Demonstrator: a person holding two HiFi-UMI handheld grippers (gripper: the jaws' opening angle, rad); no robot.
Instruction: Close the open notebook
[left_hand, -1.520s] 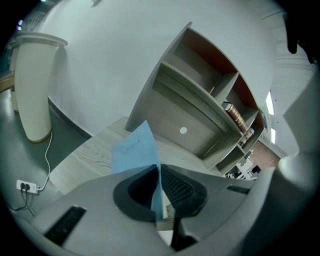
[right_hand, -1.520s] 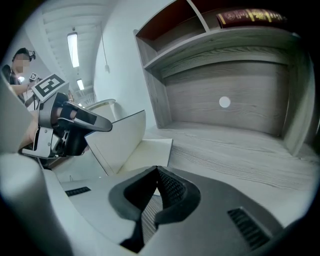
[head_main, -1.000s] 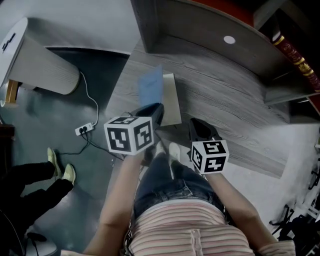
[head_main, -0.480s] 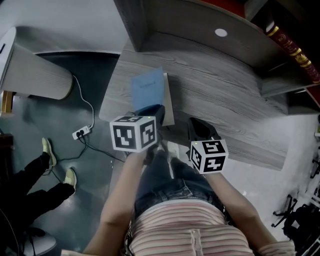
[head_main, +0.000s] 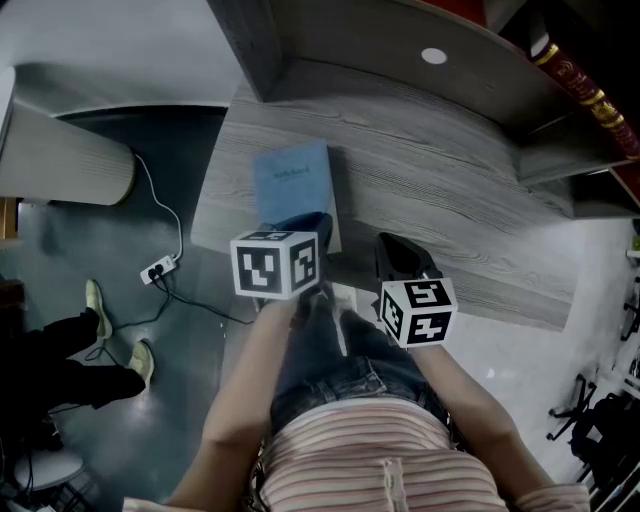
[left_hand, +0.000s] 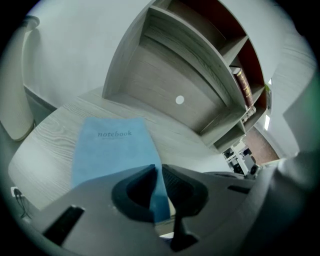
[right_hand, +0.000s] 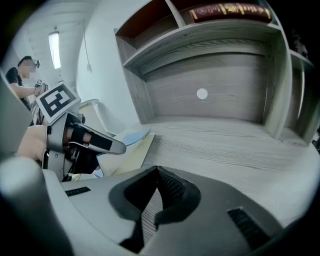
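Observation:
A notebook with a blue cover (head_main: 292, 185) lies on the grey wooden desk (head_main: 450, 190), near its front left corner. The cover, printed "notebook" (left_hand: 112, 150), is almost down; a strip of cream pages (head_main: 333, 200) shows along its right side. My left gripper (head_main: 300, 222) pinches the cover's near edge, which runs between its jaws (left_hand: 156, 167) as they are opening. The right gripper view shows the cover (right_hand: 125, 137) a little above the pages. My right gripper (head_main: 398, 255) hovers at the desk's front edge, to the right of the notebook, shut on nothing (right_hand: 156, 170).
A grey shelf unit (head_main: 330, 40) rises behind the desk, with a white disc (head_main: 433, 56) on its back panel and a red book (head_main: 575, 85) on a shelf at the right. A power strip (head_main: 158, 268) and a person's feet (head_main: 95, 305) are on the floor at left.
The blue cover has swung down from nearly upright to almost flat on the pages. My left gripper sank with it. The right gripper stayed put.

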